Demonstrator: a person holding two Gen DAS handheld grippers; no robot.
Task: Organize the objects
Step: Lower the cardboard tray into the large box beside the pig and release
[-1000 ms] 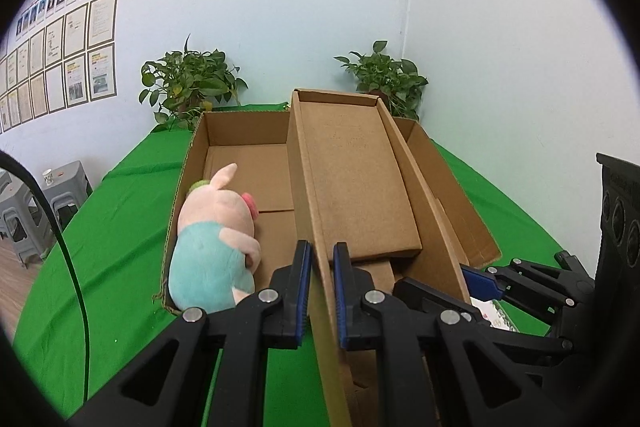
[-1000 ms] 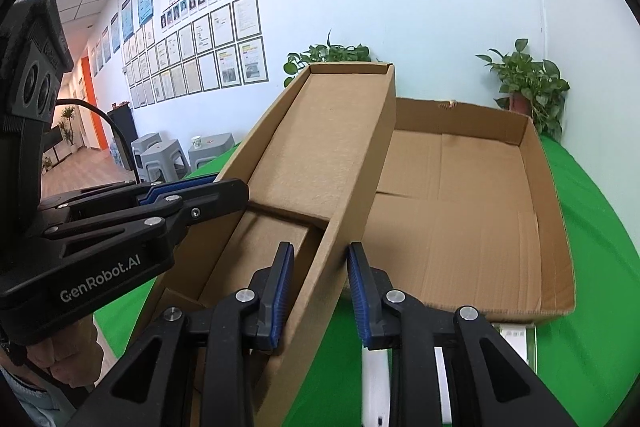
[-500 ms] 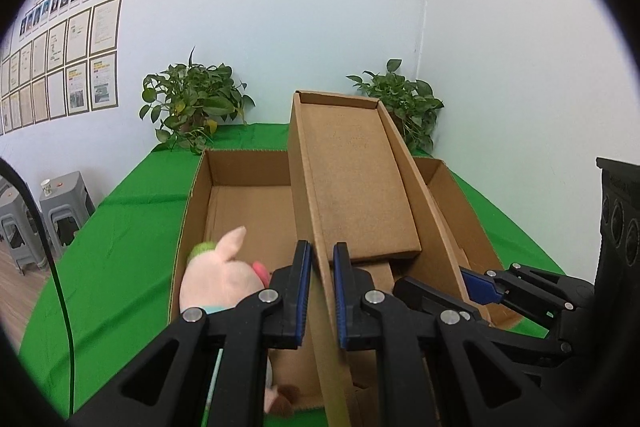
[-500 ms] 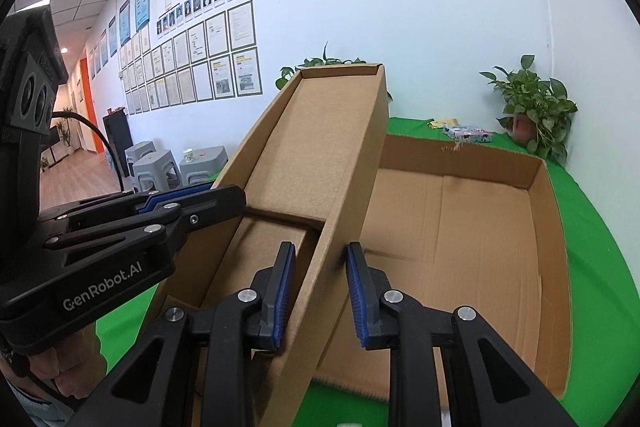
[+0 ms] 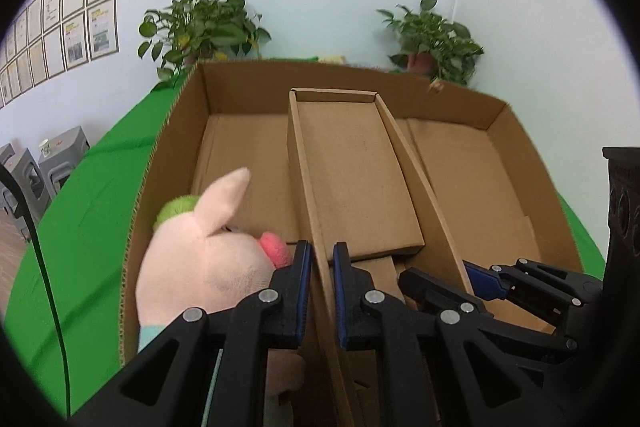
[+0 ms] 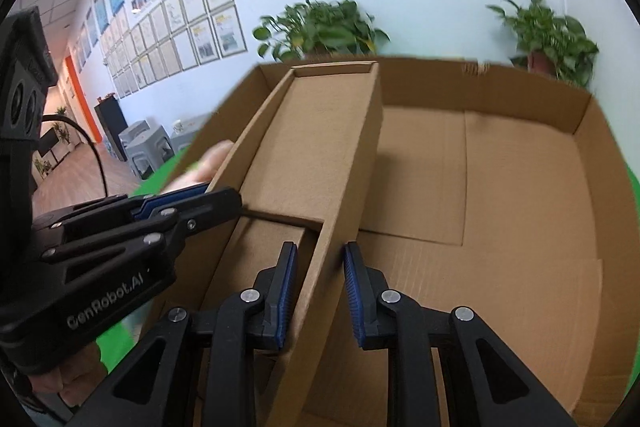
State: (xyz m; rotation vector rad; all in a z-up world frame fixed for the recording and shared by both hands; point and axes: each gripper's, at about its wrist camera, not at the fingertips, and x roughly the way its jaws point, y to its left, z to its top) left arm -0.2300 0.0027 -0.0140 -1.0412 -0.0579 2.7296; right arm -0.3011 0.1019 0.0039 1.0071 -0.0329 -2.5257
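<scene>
Both hand-held grippers pinch the narrow box (image 5: pixel 352 163): the left hand-held gripper (image 5: pixel 320 263) grips its left wall, the right hand-held gripper (image 6: pixel 320 267) has been closing on its right wall. It hangs over the big carton (image 5: pixel 512 187) beside the plush pig (image 5: pixel 208 259).

We see both views bright and evenly lit from overhead, with soft shadows inside the large brown cardboard tray (image 5: pixel 496 115). The fisheye lens bends the white walls and rims each picture in black (a thick vignette). In the right wrist view, the leafy green potted plants (image 6: pixel 320 27) and tray edge smear with motion blur; the black gripper fingers (image 6: pixel 286 287) stay crisp.
</scene>
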